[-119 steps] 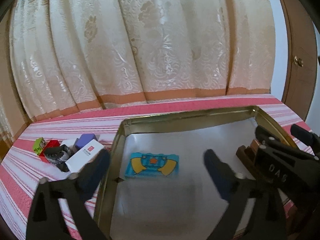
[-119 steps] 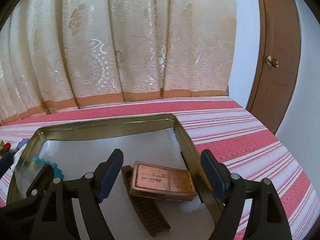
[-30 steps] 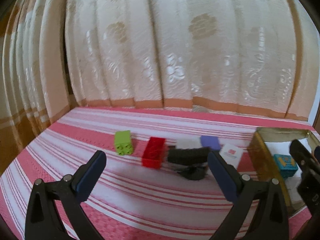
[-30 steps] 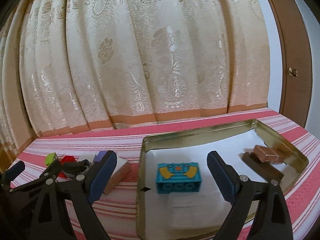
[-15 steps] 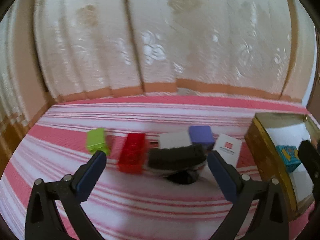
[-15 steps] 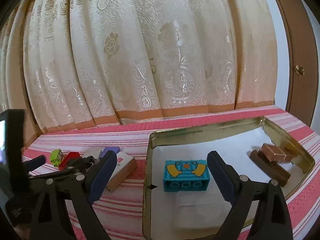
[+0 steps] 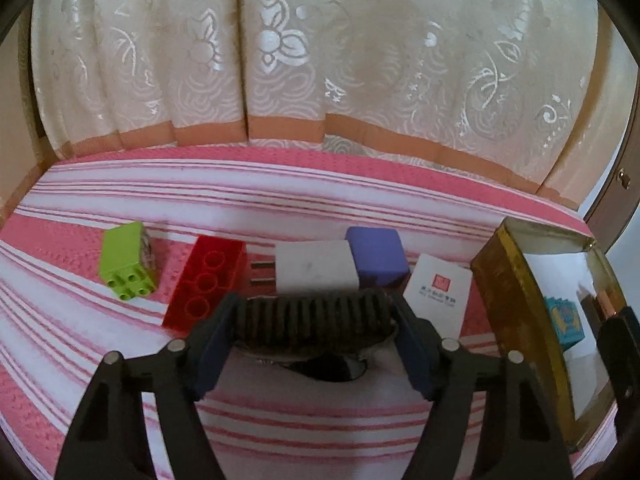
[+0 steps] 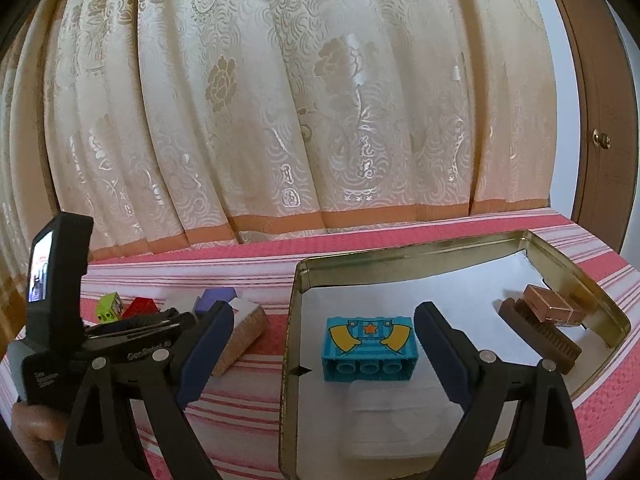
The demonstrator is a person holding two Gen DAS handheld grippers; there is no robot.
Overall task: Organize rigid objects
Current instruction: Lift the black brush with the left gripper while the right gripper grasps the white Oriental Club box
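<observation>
Closing left gripper (image 7: 312,322) round the black ribbed piece (image 7: 310,318) on the striped cloth, w/ pads about touching. Right gripper (image 8: 324,354) hangs wide, empty. Next: lift, carry right to tin (image 8: 420,256).

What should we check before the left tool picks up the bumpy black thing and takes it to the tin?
1. Black comb sits between the left tool's fingers: ok.
2. Grip is firm: cannot tell; the jaws are closing and the pads look right at its ends.
3. Neighbours stay put: not ok; the white plug and red brick lie very close to the comb and may get nudged.
4. Room in the tin: ok; bare floor shows between the blue brick and the brown pieces.
5. Right tool out of the way: not ok; it is open and hangs over the tin.
</observation>
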